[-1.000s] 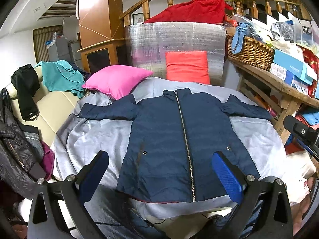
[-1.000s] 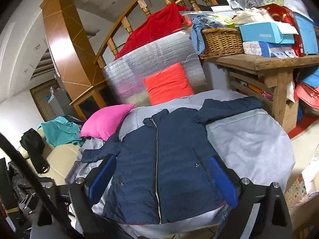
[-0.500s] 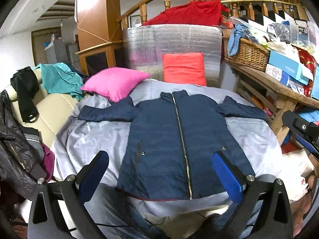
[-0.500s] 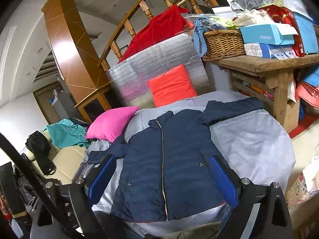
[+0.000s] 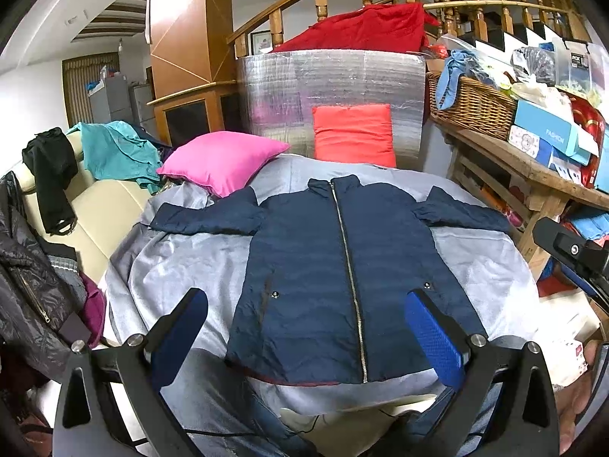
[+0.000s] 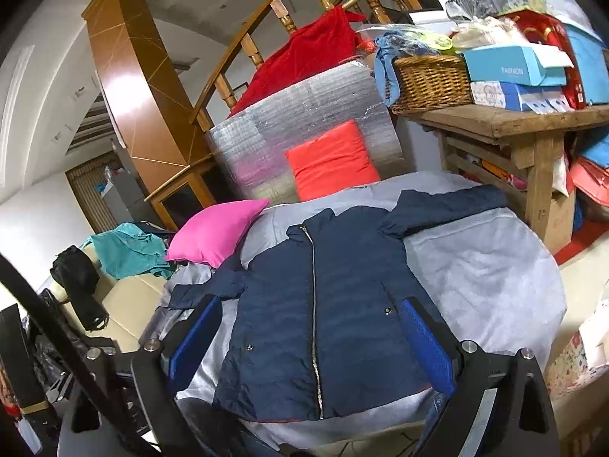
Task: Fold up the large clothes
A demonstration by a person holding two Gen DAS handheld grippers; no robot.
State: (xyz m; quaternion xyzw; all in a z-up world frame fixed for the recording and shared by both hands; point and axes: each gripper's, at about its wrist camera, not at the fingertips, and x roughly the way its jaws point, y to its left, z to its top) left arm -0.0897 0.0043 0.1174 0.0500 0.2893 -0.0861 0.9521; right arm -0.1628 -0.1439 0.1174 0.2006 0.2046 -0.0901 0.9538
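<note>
Navy quilted jacket (image 5: 342, 274) spread flat, zipped, front up, sleeves out to both sides, on a grey cloth (image 5: 182, 266) over a round surface. Beyond the left gripper (image 5: 306, 335), blue pads wide apart, holding nothing, hem showing between them. Beyond the right gripper (image 6: 312, 339) too, likewise spread wide and empty, above the near hem. Nothing lying on the jacket. From left to right around it: dark garments over a cream sofa (image 5: 110, 209), a teal garment (image 5: 118, 152), one pink cushion (image 5: 224, 160) touching the left sleeve, one orange cushion (image 5: 354, 133) against a silver foil panel (image 5: 331, 80), one wicker basket (image 5: 475, 110) on a wooden bench, boxes beside it, perhaps three.
</note>
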